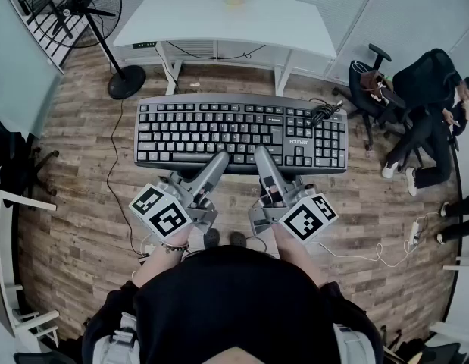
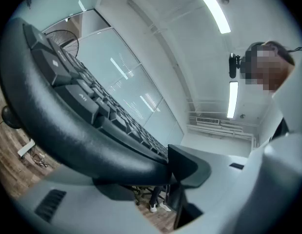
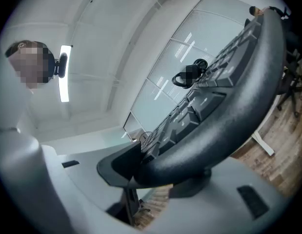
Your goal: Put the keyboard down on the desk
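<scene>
**Two-tool carry of the keyboard, short of the bench.** The left tool [image 1: 217, 162] and right tool [image 1: 263, 158] are each closed on the near edge of the keyboard [image 1: 242, 130]. In both gripper views one jaw is laid over the key side and the other under the base, with the rounded front lip clamped between them. The two holds are set close together near the middle of that edge. The far edge and both ends are therefore left unsupported.

**Hazards, as judged.**
- Droop about the clamped lip is likely, and slip could be expected on its smooth, curved plastic if the pinch were relaxed.
- A twist would follow if one tool were opened before the other.
- The far edge might be struck first against the bench [image 1: 219, 23] if the board were lowered nose-down.
- If the board were released too near the bench's front edge, it could tip back off.
- The loose cable [image 1: 326, 112] could be shed from the top during tilting and snagged.

**The keyboard.** It is held keys-up and roughly level in the air above the wooden floor [image 1: 75, 203], well apart from the white bench beyond it. A black, matte, full-width board is shown, with pale legends and a number pad at its right. The cable is gathered in a small coil resting at the number pad's upper edge.
</scene>
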